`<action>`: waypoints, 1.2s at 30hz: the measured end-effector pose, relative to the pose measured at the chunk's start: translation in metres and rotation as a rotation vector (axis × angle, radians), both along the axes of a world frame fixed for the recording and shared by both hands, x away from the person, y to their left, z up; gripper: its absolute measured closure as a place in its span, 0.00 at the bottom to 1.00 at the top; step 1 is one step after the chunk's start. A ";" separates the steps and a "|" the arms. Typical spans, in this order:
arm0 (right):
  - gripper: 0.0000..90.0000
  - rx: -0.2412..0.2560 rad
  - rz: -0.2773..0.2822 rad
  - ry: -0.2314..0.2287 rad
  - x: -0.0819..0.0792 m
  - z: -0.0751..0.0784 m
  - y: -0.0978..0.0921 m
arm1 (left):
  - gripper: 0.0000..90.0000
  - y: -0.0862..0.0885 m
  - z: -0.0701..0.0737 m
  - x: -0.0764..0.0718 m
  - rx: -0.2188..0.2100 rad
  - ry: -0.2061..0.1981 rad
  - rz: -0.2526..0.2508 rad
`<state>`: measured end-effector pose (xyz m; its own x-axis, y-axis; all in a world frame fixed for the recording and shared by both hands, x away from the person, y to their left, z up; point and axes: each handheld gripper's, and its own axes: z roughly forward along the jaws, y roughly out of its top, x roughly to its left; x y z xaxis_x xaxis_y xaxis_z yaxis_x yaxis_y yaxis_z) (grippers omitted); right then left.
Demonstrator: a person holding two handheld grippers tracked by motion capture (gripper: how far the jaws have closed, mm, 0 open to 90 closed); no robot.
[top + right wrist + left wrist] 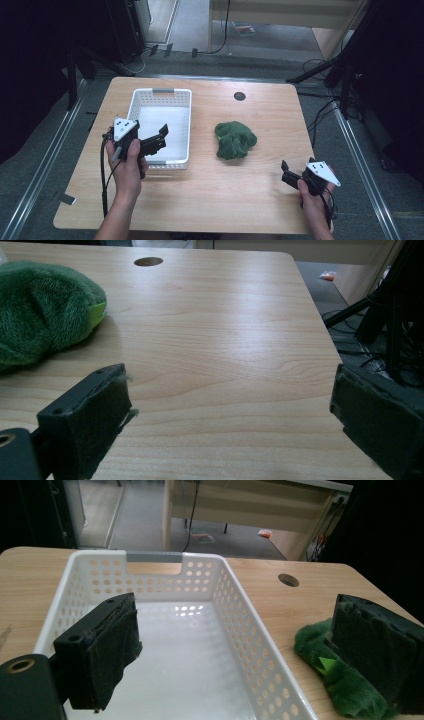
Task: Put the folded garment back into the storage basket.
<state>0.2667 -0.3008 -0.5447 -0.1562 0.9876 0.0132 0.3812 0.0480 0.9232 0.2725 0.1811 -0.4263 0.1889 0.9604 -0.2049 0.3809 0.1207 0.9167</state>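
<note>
A white perforated basket [189, 125] stands empty on the left half of the wooden table [225, 200]. A green plush toy [235, 140] lies to its right, near the table's middle. My left gripper [161, 139] is open and hangs over the basket's near left corner, holding nothing. In the left gripper view its jaws stand wide apart around the basket's right wall [250, 635], and the plush toy [345, 692] sits behind the right jaw. My right gripper [285, 174] is open low over the near right of the table. The plush toy [40, 310] lies ahead to its left.
A round cable hole [239, 96] sits in the tabletop beyond the plush toy. Dark stands and cables [345, 75] crowd the floor off the right edge. Bare wood lies between the plush toy and the right gripper.
</note>
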 end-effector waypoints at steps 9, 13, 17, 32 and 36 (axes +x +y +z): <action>0.02 0.014 -0.015 0.010 0.001 0.000 -0.001 | 0.08 -0.025 0.003 0.011 0.008 0.020 -0.044; 0.02 0.010 -0.015 0.011 0.001 0.000 -0.001 | 0.08 -0.037 0.004 0.017 0.008 0.022 -0.062; 0.02 0.005 -0.013 0.011 0.001 0.000 -0.001 | 0.08 -0.047 0.005 0.020 0.002 0.023 -0.074; 0.01 0.014 -0.011 0.016 0.002 0.000 -0.002 | 0.04 -0.094 0.005 0.037 0.015 0.054 -0.134; 0.01 0.017 -0.010 0.019 0.002 0.000 -0.002 | 0.04 -0.108 0.000 0.042 0.011 0.074 -0.150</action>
